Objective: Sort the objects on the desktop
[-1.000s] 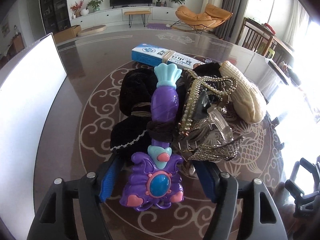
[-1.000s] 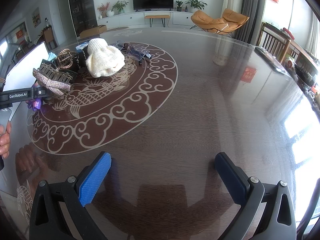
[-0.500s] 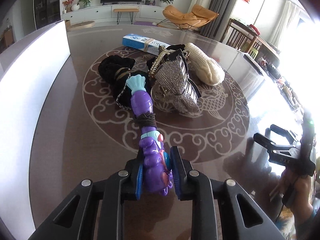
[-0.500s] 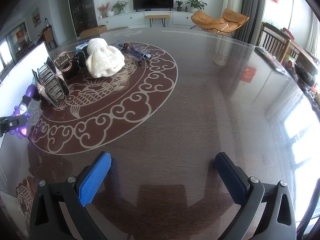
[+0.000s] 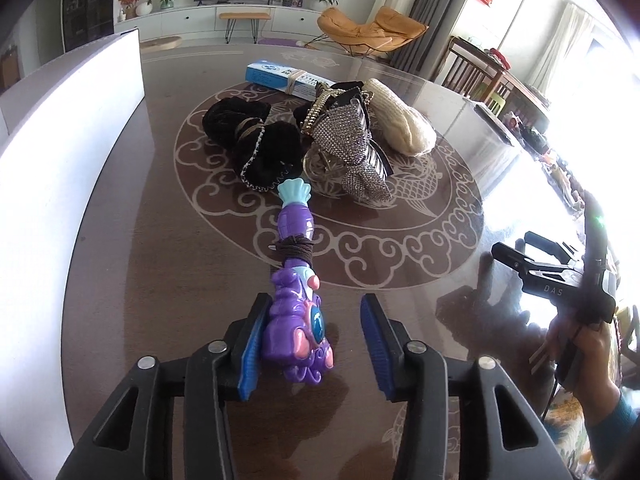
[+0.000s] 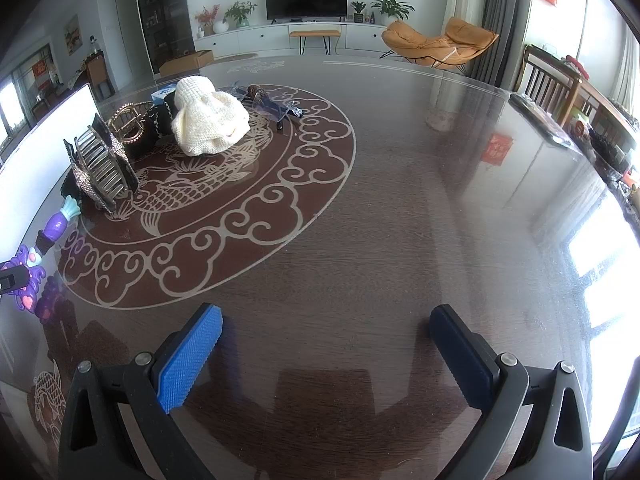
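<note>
A purple toy wand (image 5: 297,288) with a light-blue tip and a dark hair tie wound around it lies on the dark table, also seen at the left edge of the right wrist view (image 6: 44,240). My left gripper (image 5: 311,344) is open, its jaws on either side of the wand's ornate head; the left pad touches it. Beyond lie a rhinestone hair claw (image 5: 354,148), black velvet scrunchies (image 5: 256,140), a cream knit hat (image 5: 404,124) and a blue box (image 5: 286,78). My right gripper (image 6: 324,356) is open and empty over bare table.
A white box wall (image 5: 60,152) stands along the table's left side. The right gripper and the hand holding it (image 5: 576,292) show at the right of the left wrist view. Glasses (image 6: 272,106) lie behind the hat. Chairs stand at the far right edge.
My left gripper closed on the wand, drew it back from the pile toward the near left of the table, then opened its jaws. The right gripper has not moved.
</note>
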The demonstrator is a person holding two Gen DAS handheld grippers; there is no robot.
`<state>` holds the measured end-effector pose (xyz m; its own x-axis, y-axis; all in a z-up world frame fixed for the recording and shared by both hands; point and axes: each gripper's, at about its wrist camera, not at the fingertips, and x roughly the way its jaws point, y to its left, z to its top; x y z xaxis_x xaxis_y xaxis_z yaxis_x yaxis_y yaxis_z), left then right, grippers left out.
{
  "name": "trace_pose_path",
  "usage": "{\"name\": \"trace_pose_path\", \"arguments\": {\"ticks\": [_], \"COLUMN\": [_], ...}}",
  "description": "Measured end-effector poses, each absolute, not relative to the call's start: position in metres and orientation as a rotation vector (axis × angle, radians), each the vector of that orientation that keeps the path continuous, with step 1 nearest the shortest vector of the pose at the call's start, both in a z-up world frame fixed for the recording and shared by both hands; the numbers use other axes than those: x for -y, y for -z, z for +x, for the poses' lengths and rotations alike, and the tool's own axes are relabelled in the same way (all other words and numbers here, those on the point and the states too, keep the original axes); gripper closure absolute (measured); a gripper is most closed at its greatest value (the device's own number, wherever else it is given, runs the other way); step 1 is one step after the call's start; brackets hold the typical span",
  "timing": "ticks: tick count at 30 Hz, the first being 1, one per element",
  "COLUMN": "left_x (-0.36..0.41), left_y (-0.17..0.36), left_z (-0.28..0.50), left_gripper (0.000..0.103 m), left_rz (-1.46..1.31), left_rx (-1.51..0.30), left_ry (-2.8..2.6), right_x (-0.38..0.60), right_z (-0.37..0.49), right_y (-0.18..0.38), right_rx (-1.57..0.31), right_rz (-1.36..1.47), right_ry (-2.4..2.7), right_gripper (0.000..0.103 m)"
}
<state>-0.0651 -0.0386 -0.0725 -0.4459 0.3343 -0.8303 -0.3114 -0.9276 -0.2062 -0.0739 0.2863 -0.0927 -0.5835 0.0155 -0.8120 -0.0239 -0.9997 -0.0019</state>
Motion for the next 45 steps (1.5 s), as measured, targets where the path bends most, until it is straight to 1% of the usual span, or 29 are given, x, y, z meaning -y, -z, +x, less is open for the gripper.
{"name": "trace_pose_path", "arguments": {"ticks": [1, 3, 7, 12, 21, 29, 30, 31, 33, 41, 45], "left_x": [0.035, 0.033, 0.049, 0.064, 0.074, 0.072, 0.073, 0.073, 0.072, 0.066, 0.056], "left_y": [0.073, 0.071, 0.064, 0.057, 0.055, 0.055, 0.055, 0.054, 0.054, 0.052, 0.059], "left_z": [-0.066, -0.068, -0.074, -0.076, -0.068, -0.060, -0.059, -0.058, -0.056, -0.053, -0.059], "left_gripper": [0.038, 0.038, 0.038, 0.038, 0.038, 0.035, 0.032, 0.024, 0.019, 0.018, 0.018], "left_rz": [-1.378, -1.377, -1.379, -1.389, -1.358, -1.331, -1.330, -1.330, -1.319, -1.286, -1.303], "left_rx": [-0.007, -0.055, 0.041, 0.009, 0.057, 0.025, 0.026, 0.025, 0.014, -0.059, -0.063], "left_ry": [-2.406, -2.462, -2.517, -2.583, -2.583, -2.568, -2.566, -2.564, -2.573, -2.544, -2.511], "right_x": [-0.286, -0.286, -0.286, -0.286, -0.286, -0.286, -0.286, -0.286, -0.286, -0.286, -0.286], "right_z": [-0.074, -0.074, -0.074, -0.074, -0.074, -0.074, -0.074, -0.074, -0.074, -0.074, -0.074], "right_y": [0.093, 0.093, 0.093, 0.093, 0.093, 0.093, 0.093, 0.093, 0.093, 0.093, 0.093], "right_rx": [-0.014, -0.014, -0.014, -0.014, -0.014, -0.014, -0.014, -0.014, -0.014, -0.014, -0.014], "right_rz": [-1.423, -1.423, -1.423, -1.423, -1.423, -1.423, -1.423, -1.423, -1.423, -1.423, -1.423], "right_ry": [-2.776, -2.776, -2.776, -2.776, -2.776, -2.776, -2.776, -2.776, -2.776, -2.776, -2.775], "right_gripper": [0.000, 0.000, 0.000, 0.000, 0.000, 0.000, 0.000, 0.000, 0.000, 0.000, 0.000]}}
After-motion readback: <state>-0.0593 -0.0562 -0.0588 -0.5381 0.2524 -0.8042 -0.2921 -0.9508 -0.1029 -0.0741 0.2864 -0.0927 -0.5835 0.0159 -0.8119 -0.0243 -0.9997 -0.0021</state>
